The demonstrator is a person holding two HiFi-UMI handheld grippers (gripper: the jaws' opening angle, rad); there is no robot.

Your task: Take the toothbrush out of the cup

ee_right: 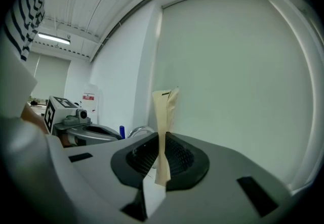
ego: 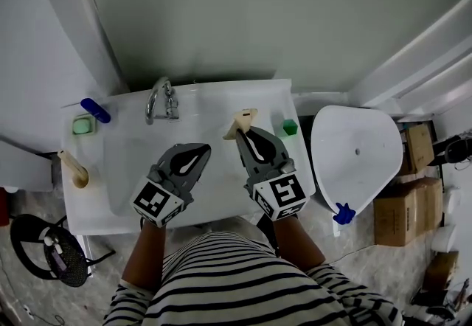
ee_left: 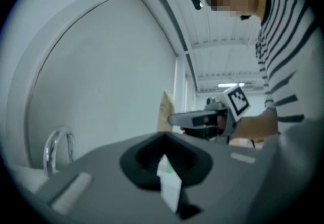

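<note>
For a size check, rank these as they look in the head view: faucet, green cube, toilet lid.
1. toilet lid, largest by far
2. faucet
3. green cube, smallest

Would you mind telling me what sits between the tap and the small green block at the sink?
In the head view, a beige strip clamped in the right gripper sits between the tap and the green block.

toothbrush (ee_right: pixel 165 111) foot hidden between jaws, tap (ee_right: pixel 139 131) half hidden
</note>
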